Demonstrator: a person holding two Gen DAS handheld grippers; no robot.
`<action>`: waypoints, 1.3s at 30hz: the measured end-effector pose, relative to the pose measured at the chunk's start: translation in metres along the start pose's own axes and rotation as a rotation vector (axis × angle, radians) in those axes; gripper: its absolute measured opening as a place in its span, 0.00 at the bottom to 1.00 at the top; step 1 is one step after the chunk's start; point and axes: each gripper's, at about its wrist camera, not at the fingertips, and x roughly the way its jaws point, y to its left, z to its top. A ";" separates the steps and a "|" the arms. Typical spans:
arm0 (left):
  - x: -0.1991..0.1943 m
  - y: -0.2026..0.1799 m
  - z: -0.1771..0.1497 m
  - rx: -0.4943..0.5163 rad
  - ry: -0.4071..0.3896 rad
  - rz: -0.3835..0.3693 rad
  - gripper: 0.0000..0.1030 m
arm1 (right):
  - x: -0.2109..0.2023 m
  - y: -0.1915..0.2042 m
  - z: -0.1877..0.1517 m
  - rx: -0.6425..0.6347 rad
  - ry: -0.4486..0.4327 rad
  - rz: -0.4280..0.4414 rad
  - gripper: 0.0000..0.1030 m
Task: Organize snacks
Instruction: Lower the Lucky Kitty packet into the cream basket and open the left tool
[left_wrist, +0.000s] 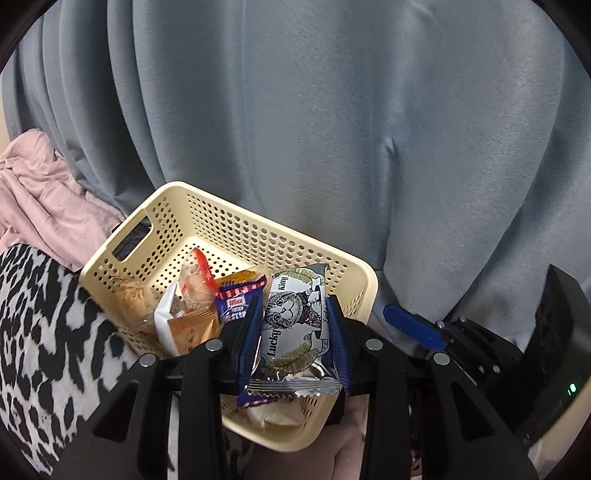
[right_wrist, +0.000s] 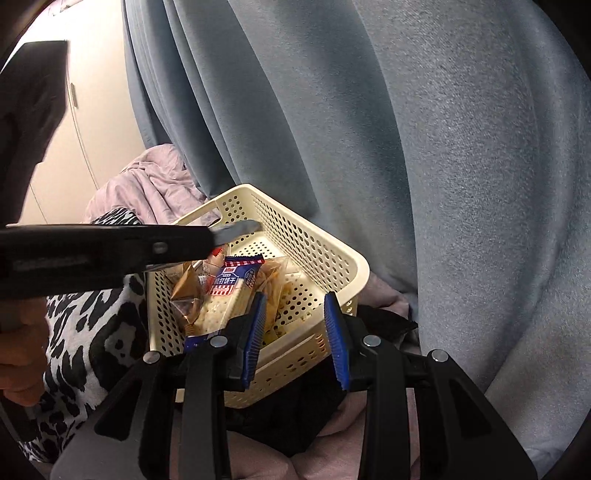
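Left tongs grip silver cat-print snack packet over cream perforated plastic basket; basket floor mostly hidden. Right tongs wide, empty.

From my left cam I see a cream perforated plastic basket against a dusty grey-blue velvety curtain. The silver foil snack packet has a grey-and-black cat drawing and black lettering. Next to it sits a navy cracker packet with red-and-white checks, plus an orange-and-white wrapper. The left gripper is black with blue finger pads. There's a black-and-white leopard-print fabric and a crumpled pale pink cloth.
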 end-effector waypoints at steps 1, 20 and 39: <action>0.003 0.000 0.001 -0.001 0.002 0.000 0.34 | 0.000 0.001 0.000 -0.002 0.001 0.001 0.32; 0.021 0.011 0.001 -0.025 0.034 0.021 0.34 | -0.001 0.007 0.000 -0.017 0.007 0.005 0.33; 0.030 0.008 0.003 -0.029 0.044 0.031 0.37 | -0.002 0.006 -0.001 -0.010 0.010 0.000 0.33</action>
